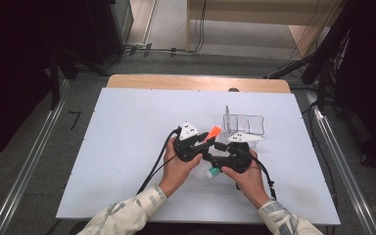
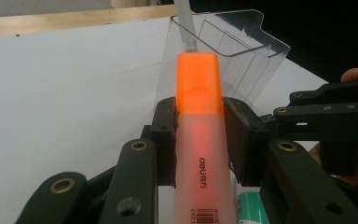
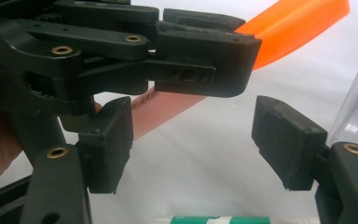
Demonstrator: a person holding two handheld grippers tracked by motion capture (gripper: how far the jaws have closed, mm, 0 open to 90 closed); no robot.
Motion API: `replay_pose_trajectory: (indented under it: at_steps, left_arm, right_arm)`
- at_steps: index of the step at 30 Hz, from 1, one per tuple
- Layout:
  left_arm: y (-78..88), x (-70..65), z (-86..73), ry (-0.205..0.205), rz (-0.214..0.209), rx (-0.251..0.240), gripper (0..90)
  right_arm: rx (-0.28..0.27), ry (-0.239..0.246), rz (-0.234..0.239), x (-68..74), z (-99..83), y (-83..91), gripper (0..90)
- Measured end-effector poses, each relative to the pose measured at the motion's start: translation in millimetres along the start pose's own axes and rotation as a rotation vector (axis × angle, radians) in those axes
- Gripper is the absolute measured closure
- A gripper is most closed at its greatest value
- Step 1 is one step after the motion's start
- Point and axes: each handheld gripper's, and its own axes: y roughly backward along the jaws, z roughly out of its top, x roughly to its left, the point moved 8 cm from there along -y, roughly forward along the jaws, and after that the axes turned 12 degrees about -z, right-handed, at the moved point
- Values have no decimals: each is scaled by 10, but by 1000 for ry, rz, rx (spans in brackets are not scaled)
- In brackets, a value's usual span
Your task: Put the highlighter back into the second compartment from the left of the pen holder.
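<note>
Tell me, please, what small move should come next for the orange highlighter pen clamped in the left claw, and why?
Probably carry the orange highlighter pen forward and tip it into the clear plastic pen holder. The left claw clamps it, cap end toward the holder just ahead, while the right claw stands open beside it.

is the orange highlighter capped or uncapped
Capped: the bright orange cap sits on the highlighter, clamped in the left gripper.

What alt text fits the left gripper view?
The left gripper is shut on an orange highlighter, whose cap points toward a clear plastic organizer on the white table. The right gripper enters from the right.
</note>
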Motion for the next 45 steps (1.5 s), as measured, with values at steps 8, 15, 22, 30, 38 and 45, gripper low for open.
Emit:
replay_pose_trajectory:
  at_steps: [8, 15, 22, 30, 38, 45]
  left_arm:
    - [10, -1, 8, 2, -2, -3, 677]
    - [16, -4, 17, 4, -2, -10, 677]
    - [17, -4, 18, 1, 2, -10, 677]
    - [4, -35, 7, -3, -6, -6, 677]
    - [-5, -86, 12, -6, -16, -11, 677]
    - [8, -93, 22, -5, -11, -21, 674]
  right_arm:
    - [2, -14, 8, 3, 1, -12, 286]
    - [7, -16, -2, -23, -2, -17, 287]
    - [12, -22, -5, -30, -4, -19, 304]
    - [8, -31, 23, -13, 2, -16, 353]
    - [5, -48, 53, 12, 9, -45, 563]
    - [15, -98, 63, -22, 18, -48, 678]
